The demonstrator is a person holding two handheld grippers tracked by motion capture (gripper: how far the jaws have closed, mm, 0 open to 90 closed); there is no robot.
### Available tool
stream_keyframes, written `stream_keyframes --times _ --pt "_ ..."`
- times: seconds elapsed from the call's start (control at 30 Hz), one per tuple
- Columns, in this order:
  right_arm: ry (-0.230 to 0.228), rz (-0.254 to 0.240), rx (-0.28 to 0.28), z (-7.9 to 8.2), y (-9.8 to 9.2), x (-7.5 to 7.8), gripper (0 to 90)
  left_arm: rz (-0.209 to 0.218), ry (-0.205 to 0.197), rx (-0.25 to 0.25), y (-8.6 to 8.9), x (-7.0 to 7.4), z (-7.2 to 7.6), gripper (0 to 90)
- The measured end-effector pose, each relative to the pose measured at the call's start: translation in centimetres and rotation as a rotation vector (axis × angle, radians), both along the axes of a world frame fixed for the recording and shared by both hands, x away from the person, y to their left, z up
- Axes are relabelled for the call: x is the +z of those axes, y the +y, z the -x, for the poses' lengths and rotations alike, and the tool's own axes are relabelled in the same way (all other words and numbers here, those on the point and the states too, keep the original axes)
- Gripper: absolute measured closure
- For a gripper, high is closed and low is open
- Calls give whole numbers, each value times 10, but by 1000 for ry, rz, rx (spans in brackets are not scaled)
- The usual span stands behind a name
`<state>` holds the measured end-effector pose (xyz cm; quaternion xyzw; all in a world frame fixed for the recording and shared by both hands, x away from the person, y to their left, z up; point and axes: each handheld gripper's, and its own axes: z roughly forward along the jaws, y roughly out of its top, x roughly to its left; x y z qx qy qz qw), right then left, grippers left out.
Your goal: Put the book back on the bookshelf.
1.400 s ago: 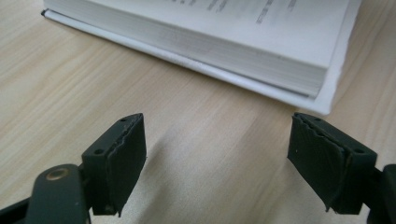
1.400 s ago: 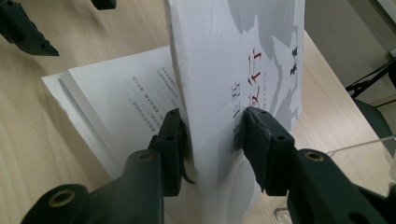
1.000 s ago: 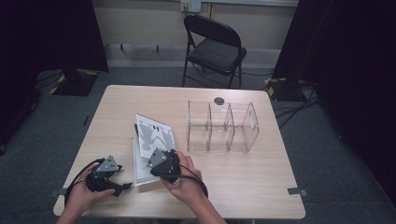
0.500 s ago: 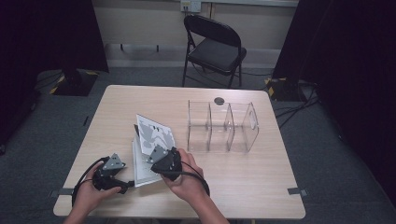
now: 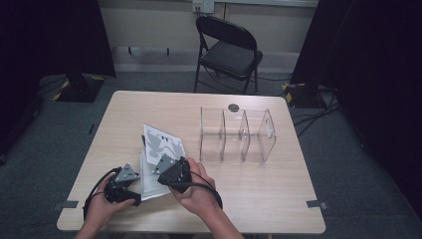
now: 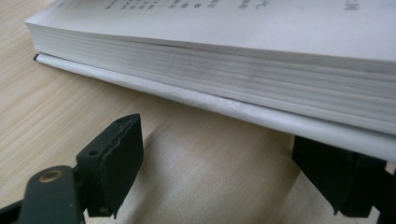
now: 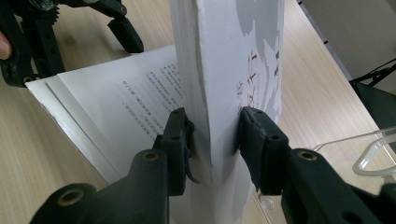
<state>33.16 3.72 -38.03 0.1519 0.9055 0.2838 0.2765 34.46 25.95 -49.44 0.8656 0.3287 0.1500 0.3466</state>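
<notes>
A thick, floppy paperback book (image 7: pixel 219 70) lies open on the worktop (image 5: pixel 259 184); the right hand-held gripper (image 7: pixel 212 135) is clamped on its lifted front section, the left hand-held gripper (image 6: pixel 233 168) gapes beside the stiffer page block, likely the firmest hold.

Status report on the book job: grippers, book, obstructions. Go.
Right gripper shut on the lifted top book. Left gripper open at the lower book's edge, jaws not pressing it. Clear organizer stands apart to the right, nothing in the way.
</notes>
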Motion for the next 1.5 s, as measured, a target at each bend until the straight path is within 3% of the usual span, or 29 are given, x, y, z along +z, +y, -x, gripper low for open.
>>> stream_keyframes --times 0.67,1.13,1.37,1.5 --pt "31 25 18 -3 3 14 637 6 -88 17 0 13 0 158" --pt "33 38 26 -5 6 17 636 -3 -121 10 -1 18 1 165" --pt "32 51 41 -6 7 19 636 -19 -165 -21 -4 22 3 184" --pt "33 54 43 -6 7 20 635 -20 -166 -28 -4 22 3 177"
